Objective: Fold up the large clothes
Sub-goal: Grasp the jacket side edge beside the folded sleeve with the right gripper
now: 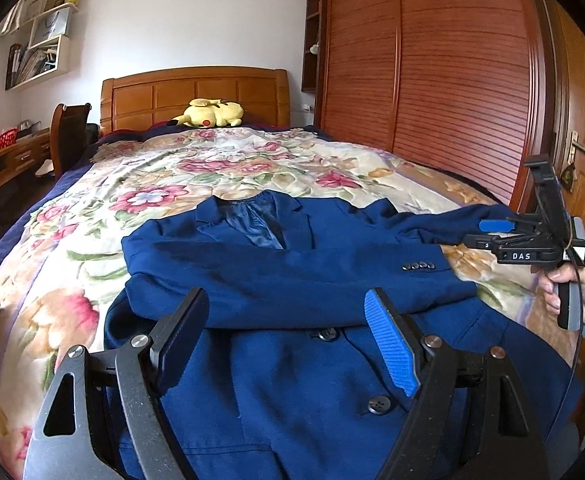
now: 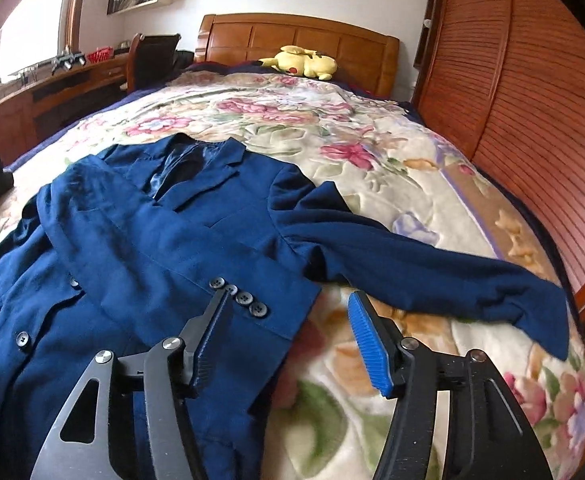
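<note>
- Navy blazer [image 1: 292,360] spread front-up on the floral quilt [image 1: 164,184], collar toward the wooden headboard [image 1: 194,94], hem toward the cameras.
- One sleeve [image 2: 180,280] folded across the blazer's chest, its cuff with four buttons [image 2: 238,296] lying at the blazer's right edge.
- Other sleeve [image 2: 432,272] stretched out flat to the blazer's right over the quilt, cuff near the bed's edge on the wardrobe side.
- Left gripper [image 1: 288,336] low above the blazer's lower front, tilted downward, jaws spread wide with nothing between the pads; fabric and a front button visible below the gap, no contact apparent.
- Right gripper [image 2: 290,332] angled down at the blazer's right edge, jaws apart, gripping nothing; its dark finger [image 2: 208,332] over the folded cuff beside the buttons, its blue-padded finger [image 2: 368,344] over bare quilt between the folded cuff and the outstretched sleeve.
- In the left wrist view, right gripper level with the blazer's chest, to the blazer's right, handle wrapped by a hand [image 1: 576,292] with a grey sleeve at the wrist.
- Yellow plush toy [image 1: 208,114] beyond the blazer's collar, against the headboard.
- Slatted wooden wardrobe [image 1: 432,60] well to the blazer's right; desk [image 2: 52,92] and chair [image 2: 152,56] well to its left.
</note>
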A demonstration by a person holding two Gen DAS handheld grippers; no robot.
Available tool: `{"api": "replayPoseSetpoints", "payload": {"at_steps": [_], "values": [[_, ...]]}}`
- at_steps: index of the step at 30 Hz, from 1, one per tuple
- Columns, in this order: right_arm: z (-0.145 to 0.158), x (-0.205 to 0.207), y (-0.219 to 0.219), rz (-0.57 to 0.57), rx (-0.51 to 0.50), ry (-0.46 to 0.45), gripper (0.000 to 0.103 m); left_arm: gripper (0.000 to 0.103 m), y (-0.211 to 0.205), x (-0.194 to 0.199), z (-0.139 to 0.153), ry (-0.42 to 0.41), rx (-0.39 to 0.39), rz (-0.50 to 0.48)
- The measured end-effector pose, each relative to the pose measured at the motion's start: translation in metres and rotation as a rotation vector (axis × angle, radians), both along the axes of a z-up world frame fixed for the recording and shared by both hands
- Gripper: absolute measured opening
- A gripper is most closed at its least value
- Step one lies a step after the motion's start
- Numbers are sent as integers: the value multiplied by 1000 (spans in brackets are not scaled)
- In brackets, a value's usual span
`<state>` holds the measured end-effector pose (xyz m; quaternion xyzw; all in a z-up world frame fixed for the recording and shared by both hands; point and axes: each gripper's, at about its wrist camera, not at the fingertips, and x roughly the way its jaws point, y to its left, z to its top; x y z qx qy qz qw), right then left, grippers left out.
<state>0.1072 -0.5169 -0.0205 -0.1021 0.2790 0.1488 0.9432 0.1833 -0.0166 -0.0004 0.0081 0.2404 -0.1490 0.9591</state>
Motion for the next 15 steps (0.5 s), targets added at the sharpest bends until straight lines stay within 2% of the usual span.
{"api": "replayPoseSetpoints", "payload": {"at_steps": [9,15], "values": [[-17,3,-36,-46,-9,-6,64,81,-25,-14,10,-7,0,2],[-18,12,-71,-97,19,-9,64,81,-37,-6,4,7,-22,-7]]}}
